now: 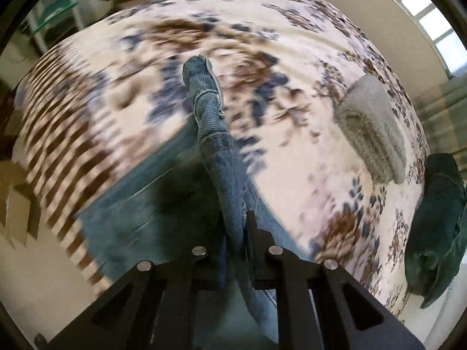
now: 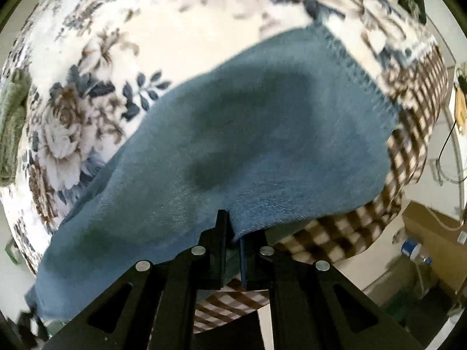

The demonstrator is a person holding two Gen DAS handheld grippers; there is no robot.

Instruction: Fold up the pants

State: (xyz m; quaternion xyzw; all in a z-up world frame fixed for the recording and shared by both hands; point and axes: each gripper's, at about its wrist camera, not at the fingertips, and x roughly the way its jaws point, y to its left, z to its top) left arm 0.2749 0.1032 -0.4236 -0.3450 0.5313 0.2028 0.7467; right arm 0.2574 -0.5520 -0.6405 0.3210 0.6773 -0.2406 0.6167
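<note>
Here both grippers pinch the jeans over the bed's near edge

The left gripper (image 1: pixel 236 233) is closed on a bunched ridge of the jeans (image 1: pixel 210 110); the right gripper (image 2: pixel 233 230) is closed on their flat edge, the cloth spreading toward the bed's (image 2: pixel 163 26) checked border. Judged best: carry both grips level, keep the fold taut. Farther off lie a grey towel (image 1: pixel 370 128) and green cloth (image 1: pixel 437 218)

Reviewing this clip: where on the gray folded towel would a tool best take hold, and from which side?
Probably the gray folded towel is best taken at its thick rounded end nearest the bed's edge, coming in low from that open side. It lies flat on the floral bedspread, apart from the jeans; the stacked layers there offer a bulk to pinch.
</note>
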